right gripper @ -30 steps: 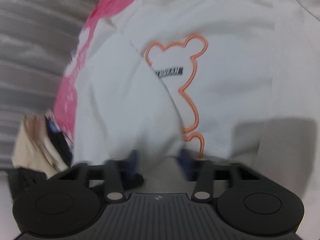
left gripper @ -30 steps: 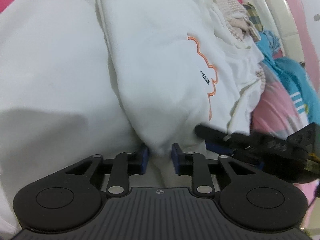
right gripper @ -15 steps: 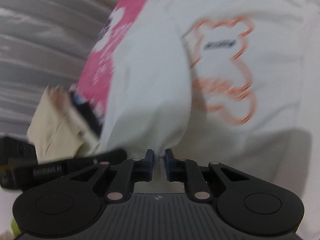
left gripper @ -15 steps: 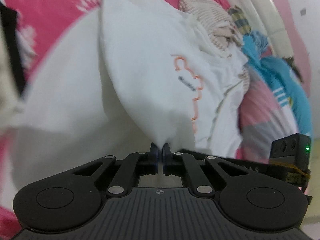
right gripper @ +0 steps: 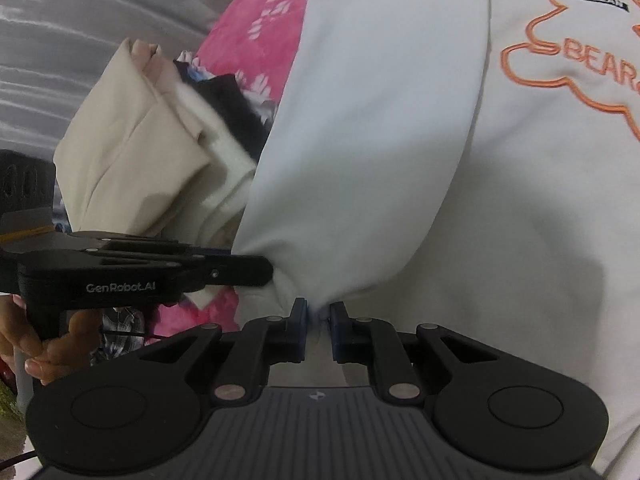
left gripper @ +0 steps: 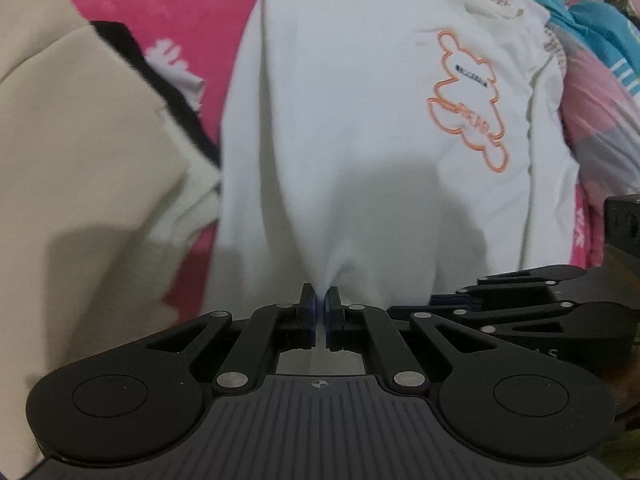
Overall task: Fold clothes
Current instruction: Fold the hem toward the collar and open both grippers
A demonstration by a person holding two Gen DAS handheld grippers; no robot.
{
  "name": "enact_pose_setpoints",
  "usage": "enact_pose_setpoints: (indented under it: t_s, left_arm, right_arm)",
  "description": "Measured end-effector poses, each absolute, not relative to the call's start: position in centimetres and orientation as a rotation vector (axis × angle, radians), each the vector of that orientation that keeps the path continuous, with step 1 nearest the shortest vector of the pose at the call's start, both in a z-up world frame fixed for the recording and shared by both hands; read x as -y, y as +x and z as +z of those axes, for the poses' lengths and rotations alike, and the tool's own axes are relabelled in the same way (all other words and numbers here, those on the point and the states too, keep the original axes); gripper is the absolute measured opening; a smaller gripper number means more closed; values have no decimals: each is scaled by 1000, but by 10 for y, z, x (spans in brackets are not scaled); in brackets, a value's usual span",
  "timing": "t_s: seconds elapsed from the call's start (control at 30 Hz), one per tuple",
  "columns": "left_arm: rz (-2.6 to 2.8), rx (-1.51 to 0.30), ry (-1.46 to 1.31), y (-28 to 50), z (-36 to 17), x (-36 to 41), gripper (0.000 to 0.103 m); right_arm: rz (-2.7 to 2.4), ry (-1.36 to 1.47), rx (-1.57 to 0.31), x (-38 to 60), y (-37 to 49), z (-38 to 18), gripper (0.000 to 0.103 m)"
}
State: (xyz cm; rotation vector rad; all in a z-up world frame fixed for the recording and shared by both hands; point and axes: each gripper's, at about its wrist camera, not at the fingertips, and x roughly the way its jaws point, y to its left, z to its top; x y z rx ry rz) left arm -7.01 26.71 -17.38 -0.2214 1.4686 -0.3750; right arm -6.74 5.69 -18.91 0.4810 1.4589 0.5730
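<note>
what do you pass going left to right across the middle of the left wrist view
beige garment → black fabric edge → pink floral bedspread → white sweatshirt → orange bear outline → pink striped cloth

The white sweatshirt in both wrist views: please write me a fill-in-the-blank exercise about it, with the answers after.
1. The left claw is shut on the ____ sweatshirt.
2. The bear outline on the sweatshirt is stitched in ____.
3. The sheet under the sweatshirt is ____ with white flowers.
4. The right claw pinches the ____ garment as the left.

Answers: white; orange; pink; same
</note>
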Motion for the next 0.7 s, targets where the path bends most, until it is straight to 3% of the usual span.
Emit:
enact_pose_setpoints:
  t_s: [0.23, 0.43, 0.53, 0.7]
  left_arm:
    - [-359, -1447, 10, -78, -187, -260, 5]
    - [-335, -1429, 135, -86, -204, -253, 16]
    - [-329, -1396, 173, -90, -197, -254, 20]
    - [-296, -1352, 182, -97, -191, -254, 24]
  right_arm:
    - [539, 486, -1501, -84, -66, -215, 14]
    - [509, 474, -1545, -84, -72, -230, 33]
    - [459, 351, -1465, -67, -70, -200, 38]
    - [440, 239, -1247, -61, -50, -171, 37]
